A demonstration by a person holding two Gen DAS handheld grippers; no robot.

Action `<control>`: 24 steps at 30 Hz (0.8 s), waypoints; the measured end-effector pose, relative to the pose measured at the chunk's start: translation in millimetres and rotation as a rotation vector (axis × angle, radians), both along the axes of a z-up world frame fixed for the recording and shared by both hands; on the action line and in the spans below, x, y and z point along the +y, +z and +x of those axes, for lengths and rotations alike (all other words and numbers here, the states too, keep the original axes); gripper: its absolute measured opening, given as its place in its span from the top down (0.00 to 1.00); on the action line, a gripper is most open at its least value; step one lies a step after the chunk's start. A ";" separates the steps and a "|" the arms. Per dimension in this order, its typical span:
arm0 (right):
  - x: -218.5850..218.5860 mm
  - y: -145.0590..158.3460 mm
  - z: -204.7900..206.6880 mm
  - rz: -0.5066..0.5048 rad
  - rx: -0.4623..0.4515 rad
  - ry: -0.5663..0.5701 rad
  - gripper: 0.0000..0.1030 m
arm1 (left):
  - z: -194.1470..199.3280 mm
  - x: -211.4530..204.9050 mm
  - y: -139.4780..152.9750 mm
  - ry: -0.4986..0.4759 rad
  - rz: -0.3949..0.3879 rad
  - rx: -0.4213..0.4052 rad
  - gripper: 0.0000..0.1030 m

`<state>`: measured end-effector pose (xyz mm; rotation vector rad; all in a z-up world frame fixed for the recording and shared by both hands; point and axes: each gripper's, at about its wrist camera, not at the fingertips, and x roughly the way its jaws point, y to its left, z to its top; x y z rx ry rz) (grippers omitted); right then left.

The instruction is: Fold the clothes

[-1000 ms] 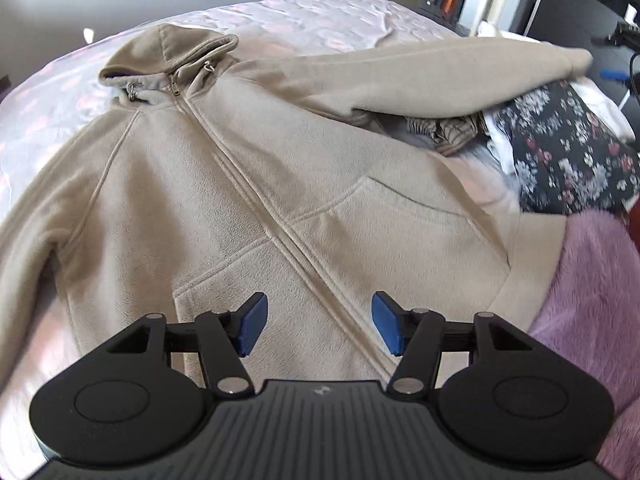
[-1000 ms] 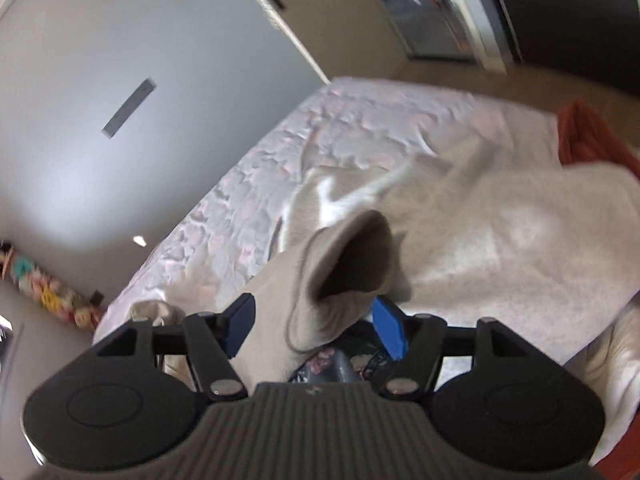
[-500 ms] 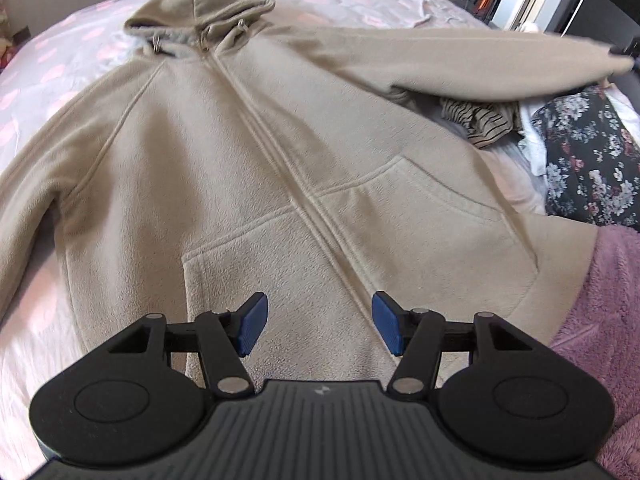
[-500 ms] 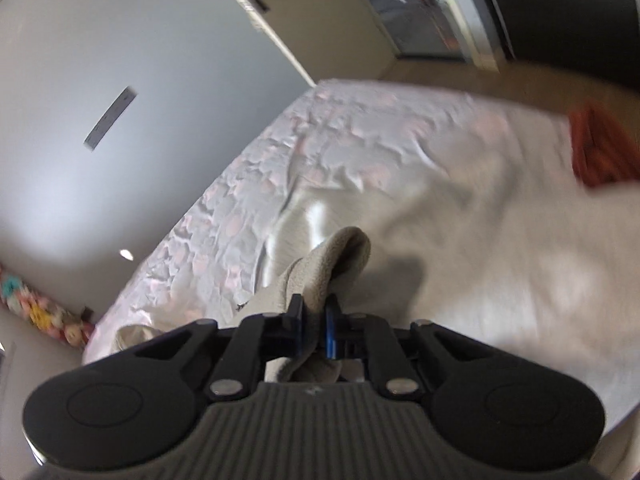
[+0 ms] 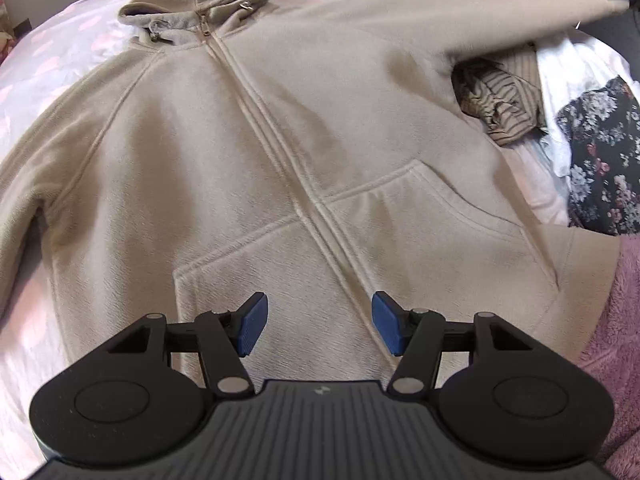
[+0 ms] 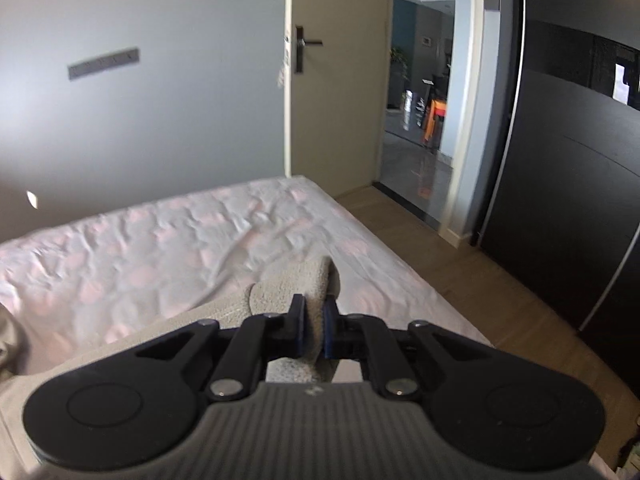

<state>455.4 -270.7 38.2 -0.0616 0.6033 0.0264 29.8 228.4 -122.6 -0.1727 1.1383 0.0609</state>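
Observation:
A beige zip-up hoodie lies face up on the bed, hood at the far end. My left gripper hovers open over its lower front, by the zip and the left pocket, with nothing between its blue pads. The hoodie's right sleeve is raised and stretched toward the upper right, blurred. In the right wrist view my right gripper is shut on that sleeve's cuff, which bulges above the pads, held over the bed's edge.
The bed has a pale pink-patterned cover. To the hoodie's right lie a striped garment, a dark floral one and a pink fluffy one. Beyond the bed are wooden floor, an open door and a dark wardrobe.
The right gripper shut on the sleeve cuff, then rolled upright and swung away with it, so the sleeve rose off the clothes pile. The left gripper sank closer to the hoodie, still open.

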 end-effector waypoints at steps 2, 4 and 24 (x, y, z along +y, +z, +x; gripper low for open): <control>-6.6 -27.1 8.5 -0.036 0.035 -0.035 0.94 | 0.4 6.6 0.8 0.015 0.000 -0.004 0.46; -17.9 -45.8 13.2 -0.030 0.067 -0.079 0.93 | 0.4 12.6 1.2 0.026 0.013 -0.009 0.46; 66.1 -32.7 -176.1 0.262 -0.077 0.265 0.59 | -42.6 188.5 70.9 0.376 0.097 -0.243 0.46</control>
